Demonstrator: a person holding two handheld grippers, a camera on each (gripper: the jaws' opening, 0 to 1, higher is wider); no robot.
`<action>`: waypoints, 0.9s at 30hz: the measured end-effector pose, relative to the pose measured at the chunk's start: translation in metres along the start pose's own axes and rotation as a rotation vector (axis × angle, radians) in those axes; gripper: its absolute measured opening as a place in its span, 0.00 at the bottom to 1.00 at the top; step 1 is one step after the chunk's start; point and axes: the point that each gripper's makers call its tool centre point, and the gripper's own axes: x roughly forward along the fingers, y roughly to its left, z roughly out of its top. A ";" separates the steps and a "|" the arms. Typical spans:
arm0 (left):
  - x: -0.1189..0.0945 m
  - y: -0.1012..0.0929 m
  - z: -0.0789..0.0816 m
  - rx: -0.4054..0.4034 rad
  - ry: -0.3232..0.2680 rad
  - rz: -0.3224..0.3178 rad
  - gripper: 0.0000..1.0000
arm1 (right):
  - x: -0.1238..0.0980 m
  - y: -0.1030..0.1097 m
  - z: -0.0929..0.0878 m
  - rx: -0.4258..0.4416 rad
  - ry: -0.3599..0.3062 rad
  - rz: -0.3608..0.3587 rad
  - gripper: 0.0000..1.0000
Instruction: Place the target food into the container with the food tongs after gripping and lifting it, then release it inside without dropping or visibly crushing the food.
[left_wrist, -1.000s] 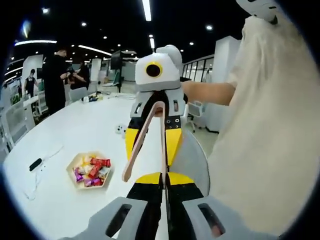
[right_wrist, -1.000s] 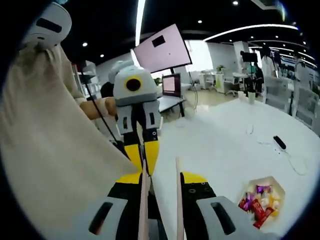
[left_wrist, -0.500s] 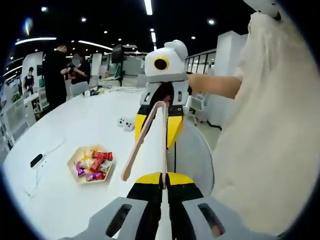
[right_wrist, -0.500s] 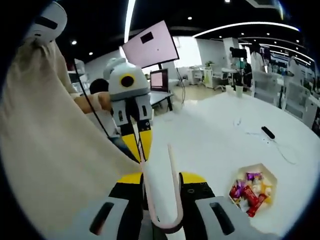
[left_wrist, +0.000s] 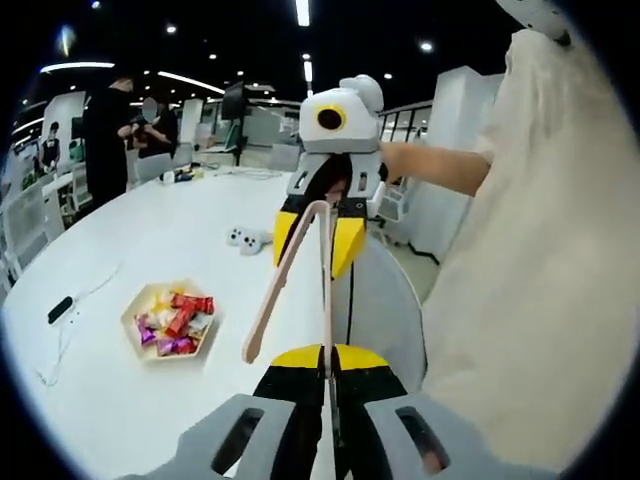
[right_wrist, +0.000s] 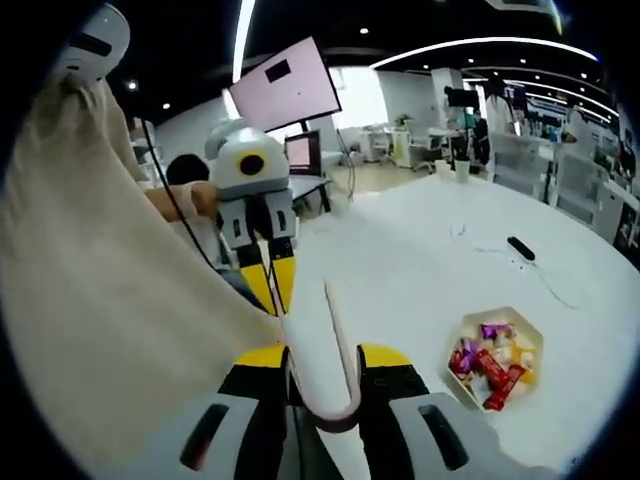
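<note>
Pale pink food tongs (left_wrist: 290, 270) hang between my two grippers, above the white table (left_wrist: 120, 400). My left gripper (left_wrist: 327, 360) is shut on one tong arm, while the other arm splays out to the left with its tip free. Facing it, my right gripper (left_wrist: 320, 235) holds the joined end. In the right gripper view the tongs' U-bend (right_wrist: 335, 418) sits between my right gripper's (right_wrist: 322, 365) jaws, with the left gripper (right_wrist: 270, 285) opposite. A hexagonal dish of wrapped sweets (left_wrist: 170, 320) (right_wrist: 495, 350) rests on the table, apart from both grippers.
A white game controller (left_wrist: 245, 238) and a black device with a cable (left_wrist: 58, 308) (right_wrist: 522, 248) lie on the table (right_wrist: 420, 270). The person's beige garment (left_wrist: 530, 280) (right_wrist: 90, 300) is close beside the grippers. People stand at the far desks (left_wrist: 105, 140).
The tongs' U-bend has come into sight between my right jaws, where earlier two straight arms showed. Both views have swung a little, so the dish sits elsewhere in each.
</note>
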 end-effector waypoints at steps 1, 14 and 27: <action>0.000 0.001 -0.002 0.001 0.006 0.002 0.00 | 0.000 -0.001 -0.001 0.000 0.004 -0.005 0.25; 0.002 0.006 -0.016 -0.024 0.022 0.020 0.00 | 0.005 -0.008 -0.013 -0.009 0.050 -0.023 0.24; 0.013 0.010 -0.029 -0.046 0.045 0.019 0.00 | 0.001 -0.021 -0.033 0.029 0.084 -0.060 0.22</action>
